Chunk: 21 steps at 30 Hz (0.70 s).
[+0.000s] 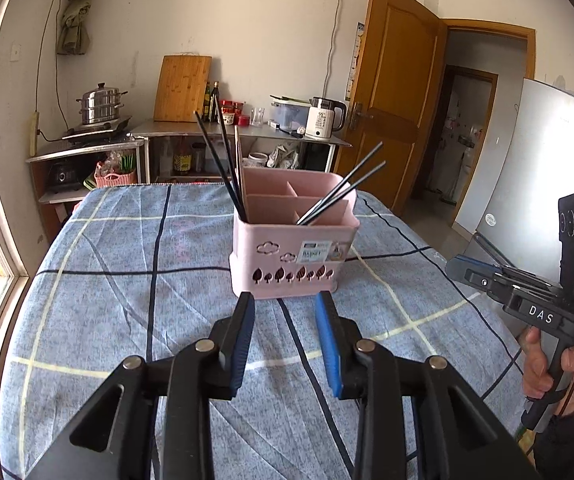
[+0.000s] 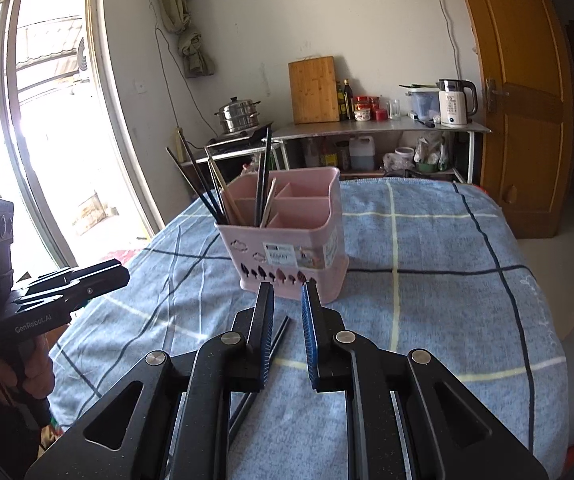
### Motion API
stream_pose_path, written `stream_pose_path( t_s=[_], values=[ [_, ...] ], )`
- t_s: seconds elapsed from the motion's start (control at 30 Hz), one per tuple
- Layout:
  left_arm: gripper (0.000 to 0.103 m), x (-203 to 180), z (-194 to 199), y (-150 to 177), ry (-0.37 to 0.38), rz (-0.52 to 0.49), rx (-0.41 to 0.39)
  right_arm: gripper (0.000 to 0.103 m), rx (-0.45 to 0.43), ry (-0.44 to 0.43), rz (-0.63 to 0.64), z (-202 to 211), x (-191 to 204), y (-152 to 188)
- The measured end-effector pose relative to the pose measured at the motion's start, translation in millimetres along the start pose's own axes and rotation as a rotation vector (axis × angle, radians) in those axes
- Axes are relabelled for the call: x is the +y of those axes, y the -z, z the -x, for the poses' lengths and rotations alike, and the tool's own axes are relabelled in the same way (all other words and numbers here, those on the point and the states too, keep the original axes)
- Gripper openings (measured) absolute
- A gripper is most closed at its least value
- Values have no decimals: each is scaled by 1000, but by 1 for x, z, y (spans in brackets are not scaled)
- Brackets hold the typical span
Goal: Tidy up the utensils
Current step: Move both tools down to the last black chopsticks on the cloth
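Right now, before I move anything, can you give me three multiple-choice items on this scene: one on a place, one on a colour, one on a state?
1. Where does the utensil basket stand?
A. on the checked cloth
B. on a metal shelf
C. on the floor

2. What colour are the pads of the left gripper?
A. red
B. blue
C. white

3. In what state is the left gripper?
A. shut on a chopstick
B. shut on the basket's rim
C. open, with nothing between its fingers

Answers:
1 A, since the basket's base rests on the cloth just ahead of the fingertips.
2 B, since both inner faces of the fingers show blue.
3 C, since only bare cloth shows in the wide gap between the pads.
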State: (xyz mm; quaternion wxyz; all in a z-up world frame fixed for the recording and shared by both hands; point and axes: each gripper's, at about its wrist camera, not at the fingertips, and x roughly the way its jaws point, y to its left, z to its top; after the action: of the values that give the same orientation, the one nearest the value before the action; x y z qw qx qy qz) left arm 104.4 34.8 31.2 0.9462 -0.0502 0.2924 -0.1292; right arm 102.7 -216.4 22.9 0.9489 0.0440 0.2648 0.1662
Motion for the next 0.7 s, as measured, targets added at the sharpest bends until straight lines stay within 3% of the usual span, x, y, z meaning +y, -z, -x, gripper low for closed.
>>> stream_pose_path(
  t_s=[0.37,0.7],
  values=[
    [33,2,-20,37,8,42,93,15,199,-20,-1,-47,12,51],
    [33,13,-23,44,4,83,110,15,345,-24,10,-91,28,79]
  ],
)
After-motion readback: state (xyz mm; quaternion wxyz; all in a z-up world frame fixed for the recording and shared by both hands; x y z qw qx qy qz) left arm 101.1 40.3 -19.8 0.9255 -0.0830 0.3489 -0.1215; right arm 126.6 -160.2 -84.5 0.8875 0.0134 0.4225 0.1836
